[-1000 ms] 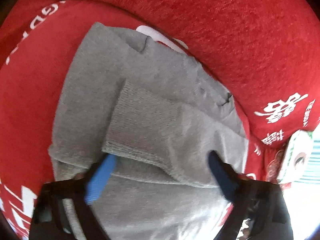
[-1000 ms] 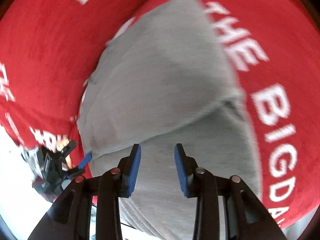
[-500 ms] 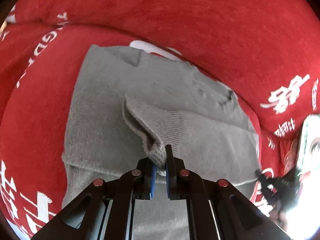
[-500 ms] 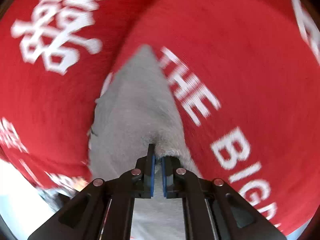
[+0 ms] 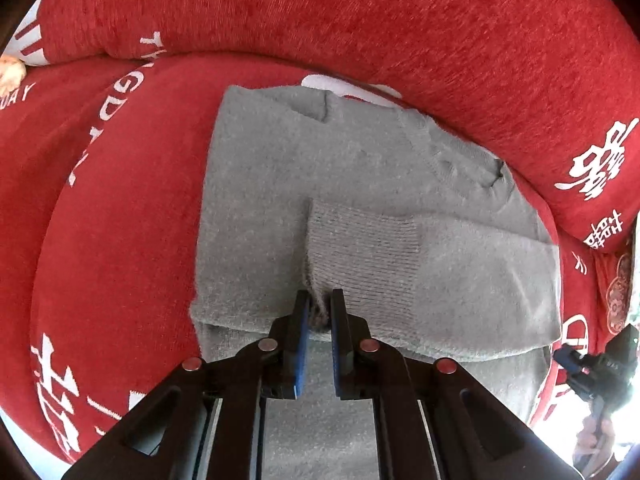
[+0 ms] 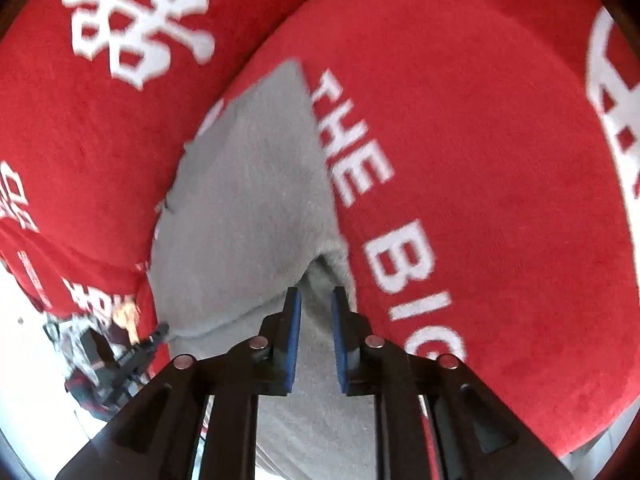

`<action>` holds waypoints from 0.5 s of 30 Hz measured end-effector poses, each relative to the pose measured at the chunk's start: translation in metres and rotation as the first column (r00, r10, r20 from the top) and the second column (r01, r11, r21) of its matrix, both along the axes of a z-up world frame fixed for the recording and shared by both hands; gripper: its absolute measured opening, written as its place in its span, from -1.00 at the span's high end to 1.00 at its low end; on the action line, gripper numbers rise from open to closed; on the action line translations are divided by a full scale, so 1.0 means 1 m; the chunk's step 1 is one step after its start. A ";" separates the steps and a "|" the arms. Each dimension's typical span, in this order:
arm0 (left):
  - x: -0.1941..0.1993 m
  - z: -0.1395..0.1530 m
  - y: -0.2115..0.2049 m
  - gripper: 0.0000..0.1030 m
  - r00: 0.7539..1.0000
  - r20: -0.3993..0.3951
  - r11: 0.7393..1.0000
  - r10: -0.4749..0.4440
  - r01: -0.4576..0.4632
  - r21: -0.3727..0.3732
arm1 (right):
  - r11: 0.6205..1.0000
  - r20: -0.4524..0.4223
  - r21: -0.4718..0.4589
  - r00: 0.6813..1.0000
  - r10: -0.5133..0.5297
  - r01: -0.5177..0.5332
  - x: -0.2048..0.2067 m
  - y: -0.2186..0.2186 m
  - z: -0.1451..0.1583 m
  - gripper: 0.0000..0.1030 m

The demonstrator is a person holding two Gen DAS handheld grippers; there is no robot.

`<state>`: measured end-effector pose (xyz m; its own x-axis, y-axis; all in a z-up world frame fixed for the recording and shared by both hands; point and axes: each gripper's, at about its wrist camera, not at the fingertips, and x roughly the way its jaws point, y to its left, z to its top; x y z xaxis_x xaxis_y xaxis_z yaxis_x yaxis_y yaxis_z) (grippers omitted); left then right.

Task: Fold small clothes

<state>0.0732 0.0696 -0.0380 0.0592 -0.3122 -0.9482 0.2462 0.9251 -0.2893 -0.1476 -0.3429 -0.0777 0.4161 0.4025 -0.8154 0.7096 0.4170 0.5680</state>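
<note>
A small grey knit sweater (image 5: 288,184) lies on a red sofa seat, one sleeve folded across its body with the ribbed cuff (image 5: 360,252) near the middle. My left gripper (image 5: 319,304) has its jaws slightly parted with the cuff's corner still between the tips. In the right wrist view the sweater (image 6: 248,208) is seen edge-on; my right gripper (image 6: 316,300) has its jaws slightly parted around a raised fold at the sweater's side edge. Each gripper shows small in the other's view: the right gripper (image 5: 592,368) and the left gripper (image 6: 120,352).
The red sofa seat cushion (image 5: 100,240) carries white lettering; the backrest (image 5: 360,20) rises just behind the sweater. Red printed pillows (image 5: 600,168) sit at the right. The seat's front edge and bright floor (image 6: 36,380) lie low left in the right wrist view.
Both grippers closed on the fabric half a second ago and have now opened a little. The sleeve cuff, lifted then, now lies flat across the sweater's body.
</note>
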 end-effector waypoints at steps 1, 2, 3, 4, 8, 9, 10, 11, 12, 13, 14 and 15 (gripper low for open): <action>0.000 0.000 -0.001 0.81 1.000 0.003 1.000 -0.003 0.003 0.009 | 1.000 0.006 -0.003 1.000 -0.024 0.024 -0.001 -0.007 0.000 0.26; -0.001 0.001 -0.002 0.81 1.000 0.007 1.000 -0.006 0.006 0.019 | 0.999 0.011 -0.003 0.999 -0.046 0.046 -0.002 -0.012 -0.001 0.07; -0.002 0.001 -0.003 0.81 1.000 0.009 1.000 -0.007 0.007 0.025 | 0.998 0.013 0.000 0.998 -0.067 0.067 0.000 -0.019 -0.004 0.07; -0.003 0.002 -0.004 0.81 1.000 0.010 1.000 -0.008 0.008 0.029 | 0.997 0.018 0.011 0.997 -0.074 0.074 0.004 -0.022 -0.009 0.07; -0.008 0.008 -0.004 0.22 0.999 0.047 0.994 -0.011 0.005 0.107 | 0.991 0.037 0.130 0.998 -0.043 0.038 0.023 -0.022 -0.036 0.52; -0.010 0.011 -0.004 0.00 0.998 0.069 0.990 -0.013 0.003 0.142 | 0.991 0.025 0.135 0.999 -0.026 0.022 0.027 -0.021 -0.040 0.66; -0.012 0.014 -0.003 0.00 0.996 0.084 0.987 -0.014 0.000 0.161 | 0.992 0.012 0.124 1.000 -0.008 0.007 0.030 -0.021 -0.040 0.67; -0.013 0.015 -0.001 0.00 0.996 0.086 0.986 -0.016 0.001 0.165 | 0.995 0.010 0.101 1.000 0.009 -0.010 0.033 -0.020 -0.035 0.69; -0.015 0.016 0.000 0.00 0.997 0.080 0.986 -0.017 0.004 0.168 | 0.997 0.011 0.067 0.999 0.036 -0.037 0.036 -0.018 -0.027 0.70; -0.017 0.017 0.001 0.00 0.997 0.077 0.985 -0.018 0.005 0.172 | 0.997 0.016 0.027 0.998 0.066 -0.066 0.038 -0.016 -0.017 0.70; -0.018 0.017 0.003 -0.01 0.997 0.078 0.984 -0.022 0.008 0.180 | 0.996 0.013 -0.007 0.996 0.086 -0.086 0.040 -0.014 -0.011 0.70; -0.019 0.016 0.003 -0.01 0.997 0.077 0.981 -0.029 0.014 0.193 | 0.994 0.003 -0.028 0.995 0.102 -0.102 0.040 -0.013 -0.008 0.70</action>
<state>0.0537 0.0726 -0.0222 0.1318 -0.1272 -0.9831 0.2815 0.9557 -0.0859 -0.1075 -0.3556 -0.0859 0.3775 0.4205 -0.8251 0.6599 0.5030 0.5582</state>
